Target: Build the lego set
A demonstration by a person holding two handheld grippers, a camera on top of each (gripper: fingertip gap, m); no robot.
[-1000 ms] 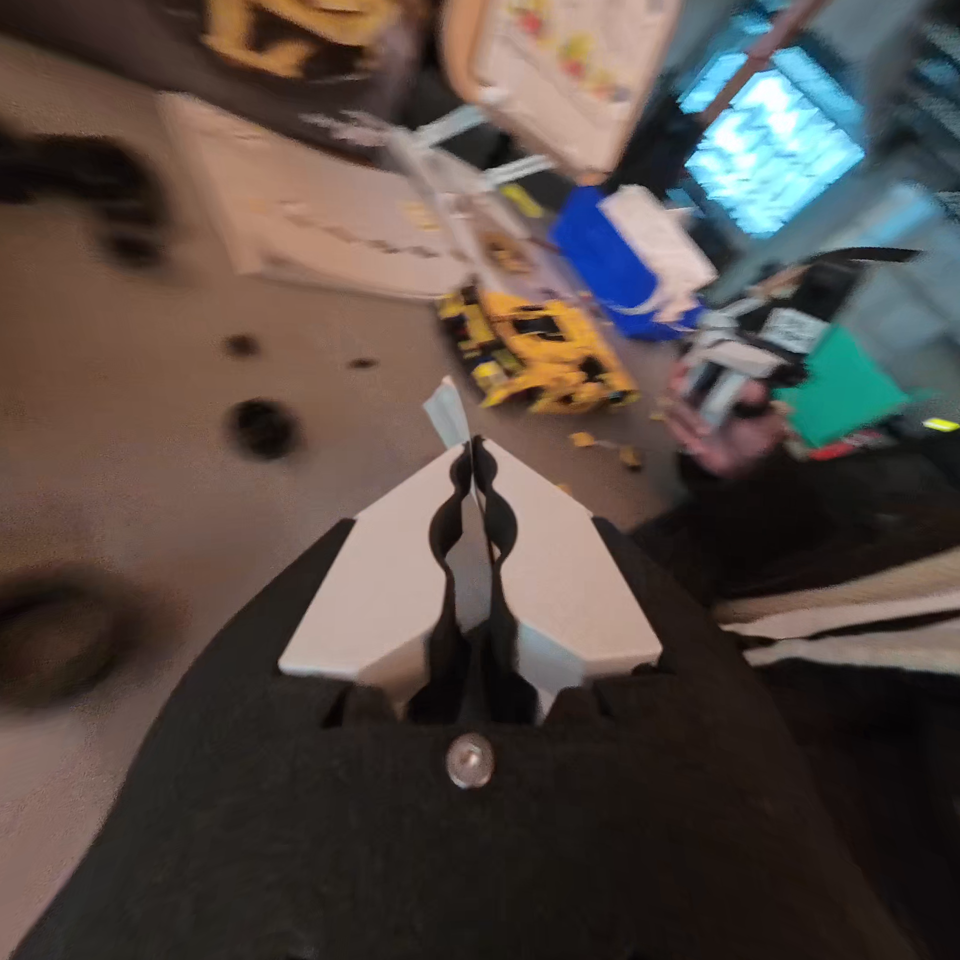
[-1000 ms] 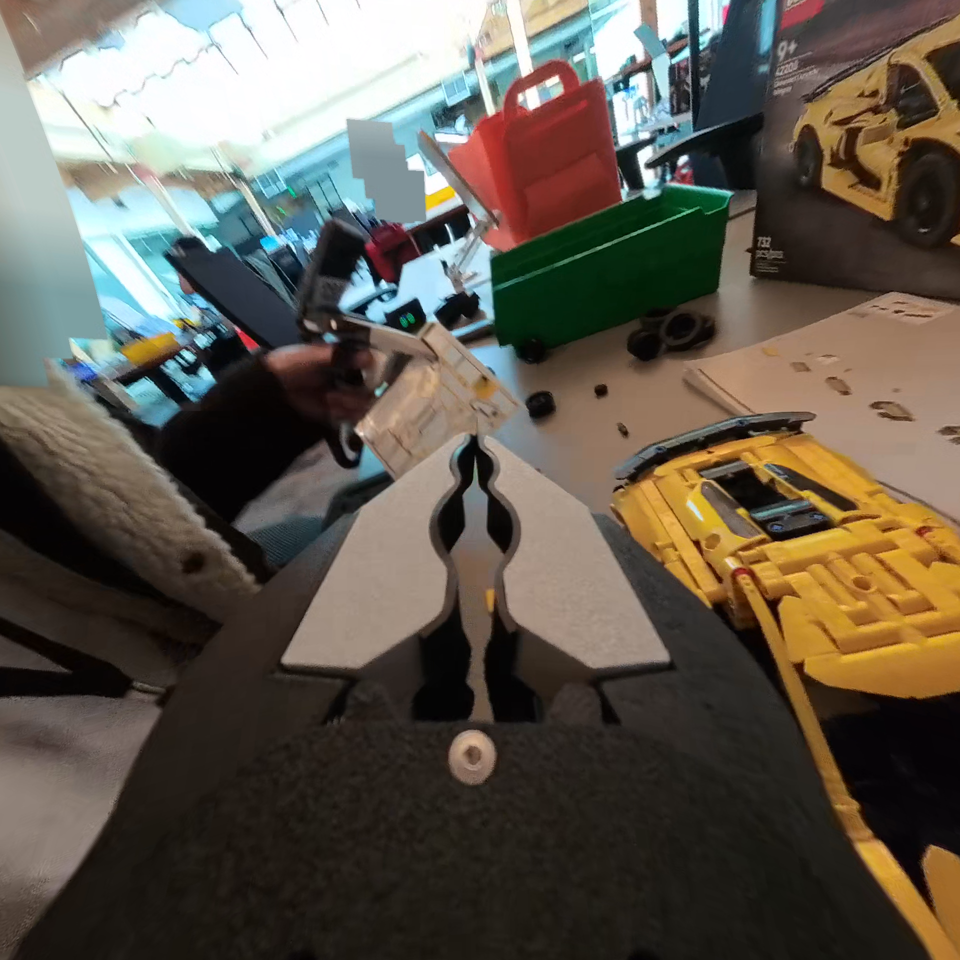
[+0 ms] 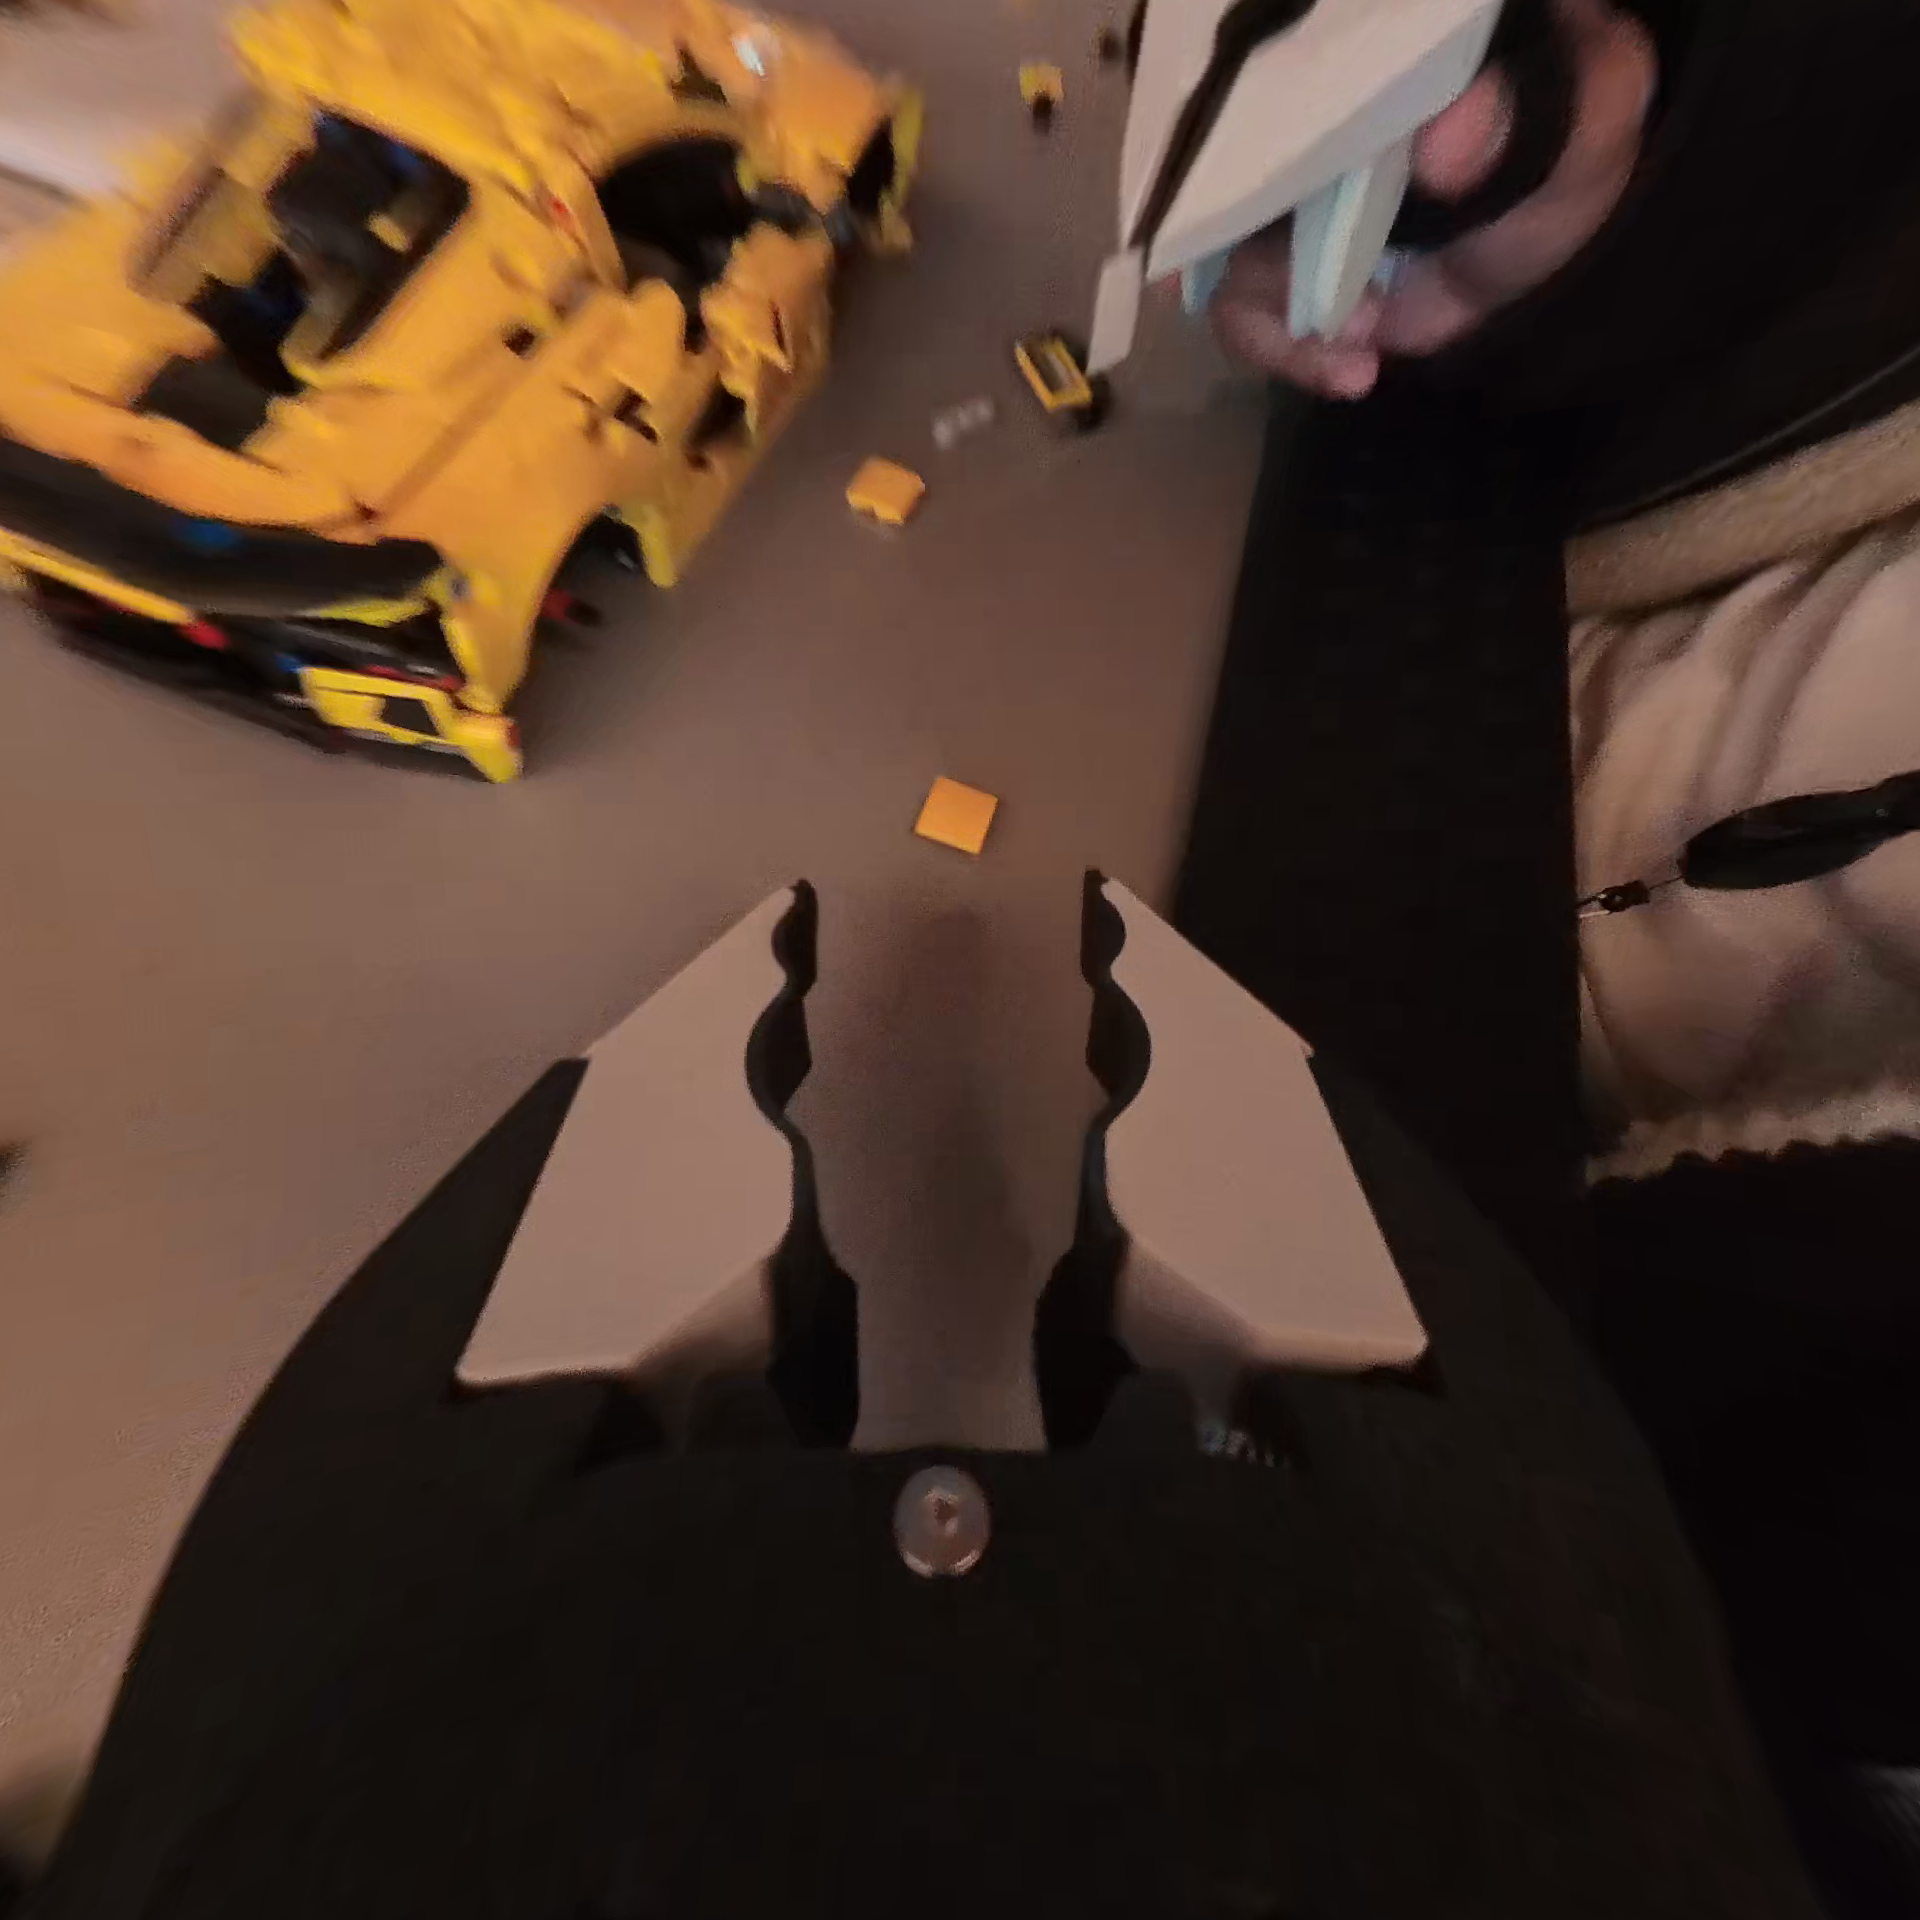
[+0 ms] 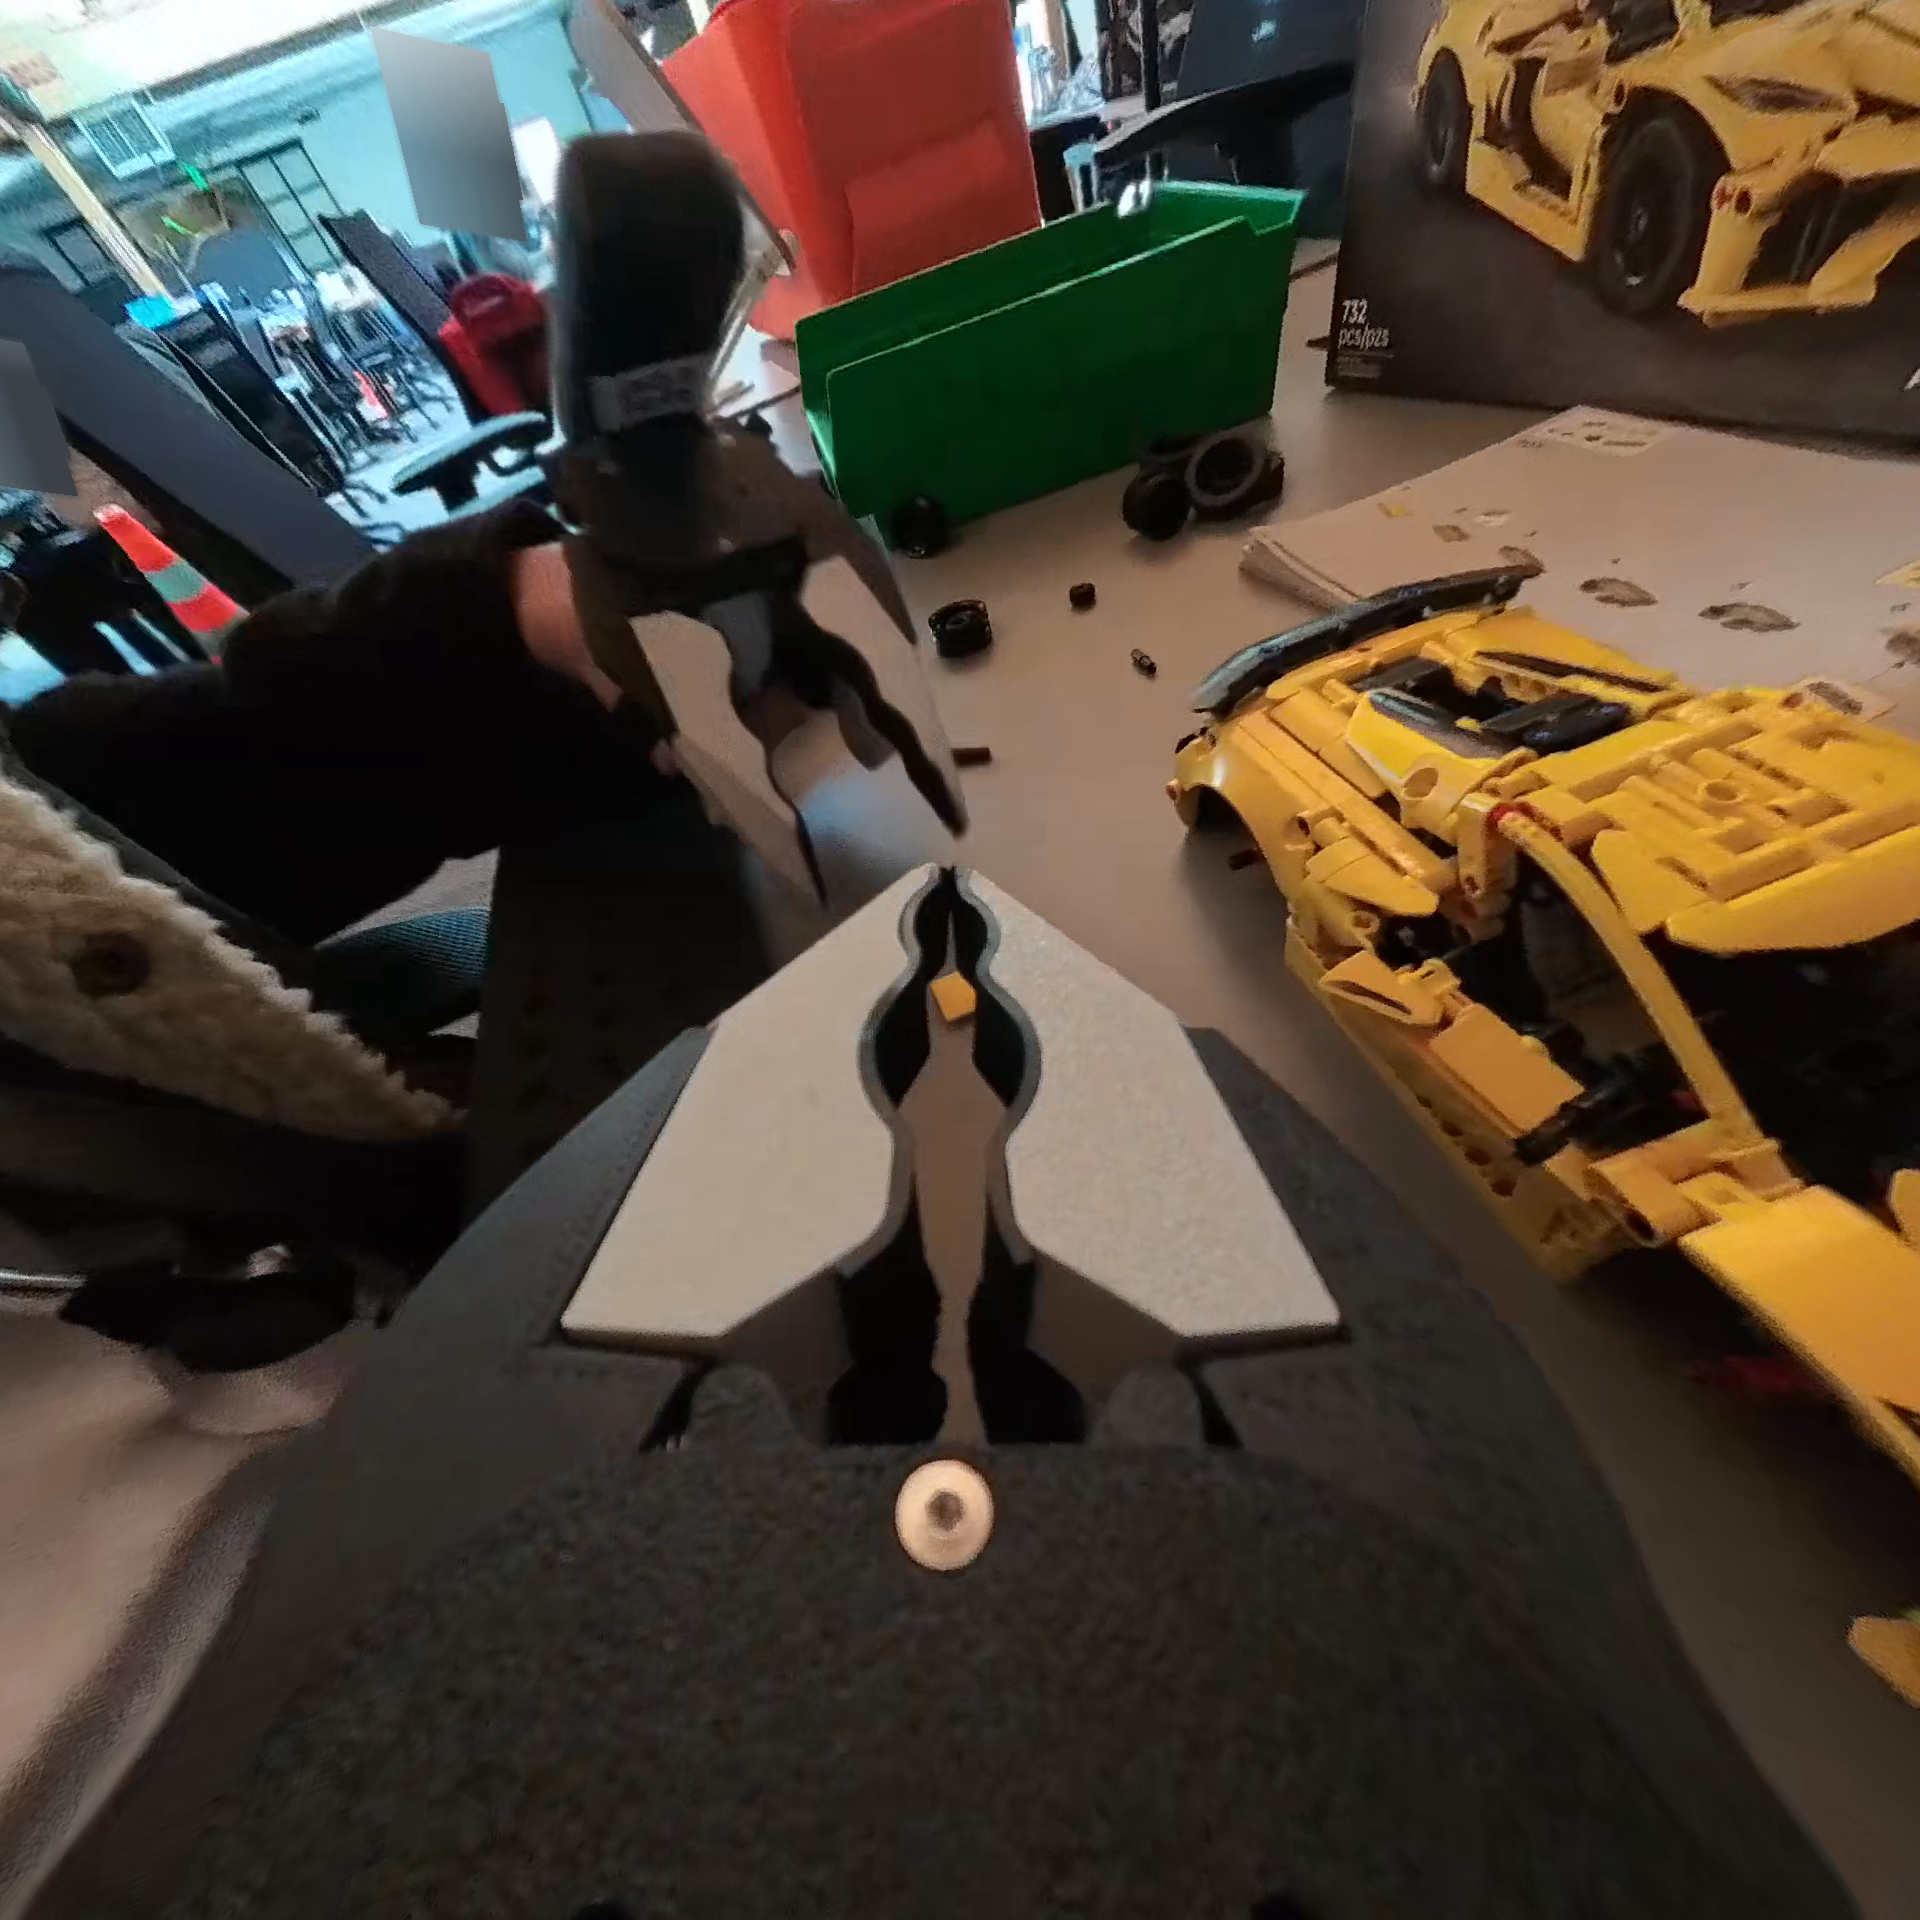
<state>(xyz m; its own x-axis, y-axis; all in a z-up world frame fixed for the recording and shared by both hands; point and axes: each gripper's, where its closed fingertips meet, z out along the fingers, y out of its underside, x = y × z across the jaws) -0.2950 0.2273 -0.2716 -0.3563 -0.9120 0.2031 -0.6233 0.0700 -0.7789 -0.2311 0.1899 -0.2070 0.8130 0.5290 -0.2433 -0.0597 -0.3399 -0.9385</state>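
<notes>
Hovering over the table [image 3: 312,1039], the left gripper [image 3: 940,914] is held with jaws spread above a loose yellow tile [image 3: 956,816], likely for pickup. The right gripper [image 4: 948,883] is pressed together, empty. The yellow lego car [image 4: 1558,935] sits nearby. Printing on the set box [image 4: 1621,197] is left unread.

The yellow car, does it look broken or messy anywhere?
Not broken, just unfinished. The yellow car has no wheels on; the black tyres lie in a heap by the green bin. Small yellow pieces are scattered loose on the table.
</notes>
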